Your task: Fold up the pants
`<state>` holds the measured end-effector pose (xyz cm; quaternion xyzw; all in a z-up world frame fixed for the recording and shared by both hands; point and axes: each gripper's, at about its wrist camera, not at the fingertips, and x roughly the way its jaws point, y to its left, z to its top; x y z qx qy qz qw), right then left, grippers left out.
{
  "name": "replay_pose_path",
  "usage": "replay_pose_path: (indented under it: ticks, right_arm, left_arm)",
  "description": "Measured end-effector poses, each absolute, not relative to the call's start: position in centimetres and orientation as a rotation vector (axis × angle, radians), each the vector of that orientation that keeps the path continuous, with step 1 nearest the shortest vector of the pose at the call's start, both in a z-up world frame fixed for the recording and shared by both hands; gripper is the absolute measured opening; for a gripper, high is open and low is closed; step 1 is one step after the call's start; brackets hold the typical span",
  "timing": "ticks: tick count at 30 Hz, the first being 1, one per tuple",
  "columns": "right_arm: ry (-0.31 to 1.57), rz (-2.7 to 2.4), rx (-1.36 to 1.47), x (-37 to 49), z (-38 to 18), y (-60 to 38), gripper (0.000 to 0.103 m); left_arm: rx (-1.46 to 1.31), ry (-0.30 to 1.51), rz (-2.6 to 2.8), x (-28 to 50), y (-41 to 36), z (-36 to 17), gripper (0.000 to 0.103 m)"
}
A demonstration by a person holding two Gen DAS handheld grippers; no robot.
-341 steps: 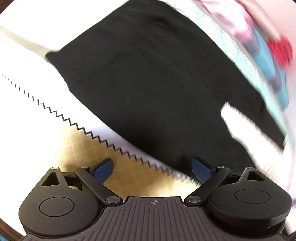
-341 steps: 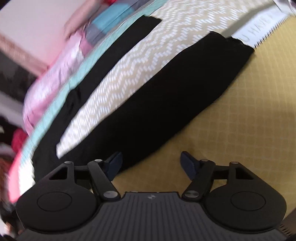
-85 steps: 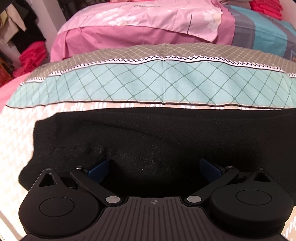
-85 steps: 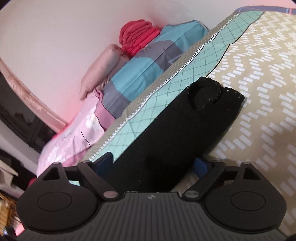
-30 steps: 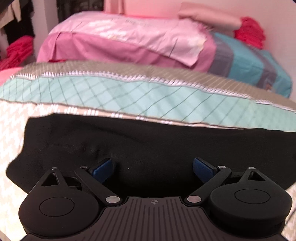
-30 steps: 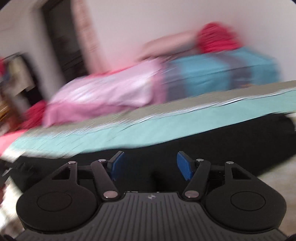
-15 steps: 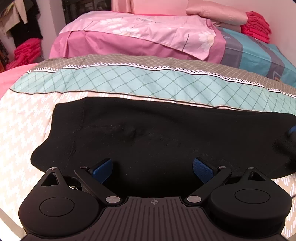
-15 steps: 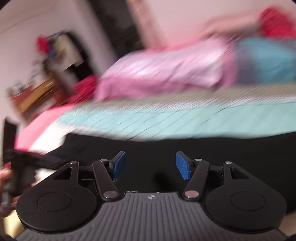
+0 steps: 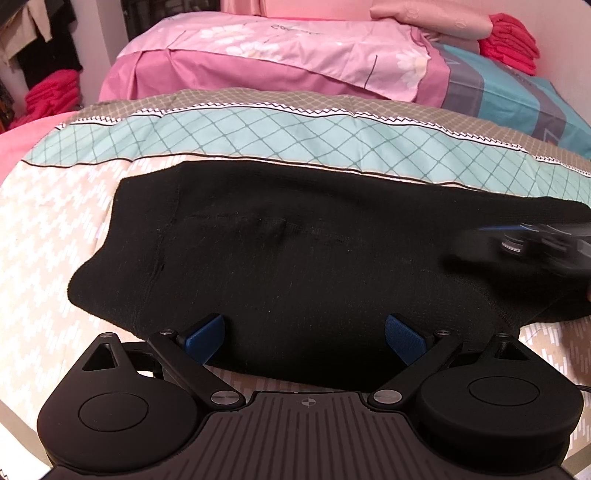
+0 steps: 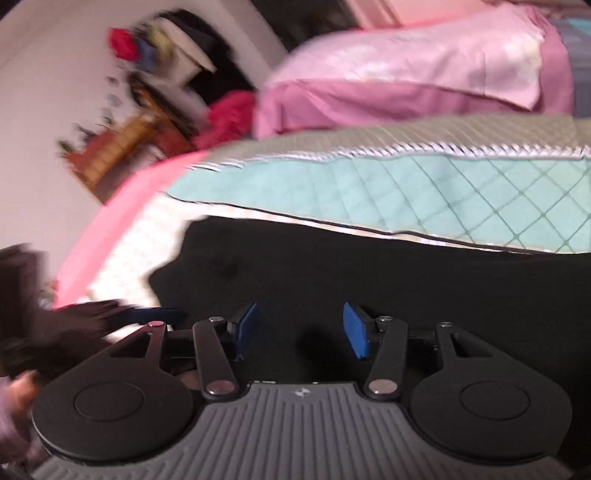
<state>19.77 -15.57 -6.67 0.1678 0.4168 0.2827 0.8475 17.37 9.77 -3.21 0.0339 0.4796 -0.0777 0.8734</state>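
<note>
The black pants [image 9: 303, 266] lie folded into a long flat band across the patterned bedspread [image 9: 48, 229]. My left gripper [image 9: 304, 339] is open and empty, its blue pads at the near edge of the pants. My right gripper [image 10: 299, 328] is open and empty over the pants [image 10: 369, 273]; it also shows blurred in the left wrist view [image 9: 532, 240] above the right end of the pants. The left gripper shows blurred at the left of the right wrist view [image 10: 122, 317].
A pink quilt [image 9: 295, 51] and a teal and grey blanket [image 9: 517, 96] lie behind the bedspread. Red folded clothes [image 9: 511, 24] sit at the back right. A dark clothes rack and shelves [image 10: 147, 85] stand at the left.
My right gripper has swung left over the pants and come into the left wrist view. My left gripper has pulled back a little toward the near edge. The pants have not moved.
</note>
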Motion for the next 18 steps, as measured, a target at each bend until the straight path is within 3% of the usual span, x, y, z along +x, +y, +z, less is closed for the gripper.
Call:
replay_pose_path:
  ticks: [1, 2, 3, 5, 7, 9, 10, 11, 12, 13, 16, 18]
  right_arm:
    - [0.884, 0.541, 0.397, 20.9, -7.1, -16.1, 0.018]
    - [0.879, 0.444, 0.442, 21.4, -7.0, -16.6, 0.005]
    - [0.833, 0.377, 0.463, 21.0, -6.3, -16.4, 0.01]
    - [0.722, 0.454, 0.467, 20.4, -5.0, -15.1, 0.047]
    - [0.8, 0.647, 0.472, 21.1, -4.8, -12.1, 0.065]
    - [0.932, 0.752, 0.43, 22.1, -5.7, -9.0, 0.06]
    - [0.955, 0.709, 0.384, 22.6, -6.2, -8.1, 0.051]
    - [0.947, 0.645, 0.361, 23.1, -6.5, -8.0, 0.021]
    - [0.918, 0.571, 0.404, 24.1, -6.7, -8.9, 0.01]
    - [0.887, 0.471, 0.458, 24.4, -6.4, -10.6, 0.009]
    - [0.733, 0.348, 0.429, 21.4, -4.3, -13.2, 0.065]
    - [0.755, 0.447, 0.391, 19.5, -4.1, -14.4, 0.067]
  left_arm:
    - [0.073, 1.002, -0.167, 17.4, 9.8, -3.3, 0.103]
    - [0.073, 1.001, -0.172, 17.3, 9.9, -3.3, 0.103]
    - [0.071, 0.998, -0.176, 17.1, 9.9, -3.3, 0.103]
    - [0.074, 0.994, -0.182, 16.8, 10.0, -3.4, 0.103]
    - [0.087, 0.985, -0.189, 16.6, 10.0, -3.4, 0.103]
    - [0.1, 0.983, -0.195, 16.5, 9.9, -3.6, 0.103]
    - [0.105, 0.984, -0.197, 16.5, 9.8, -3.6, 0.103]
    - [0.105, 0.987, -0.198, 16.6, 9.8, -3.6, 0.103]
    - [0.102, 0.989, -0.199, 16.7, 9.8, -3.6, 0.103]
    - [0.099, 0.991, -0.2, 16.8, 9.9, -3.6, 0.103]
    - [0.095, 0.998, -0.204, 16.9, 10.0, -3.5, 0.103]
    - [0.087, 1.0, -0.204, 17.0, 10.1, -3.2, 0.103]
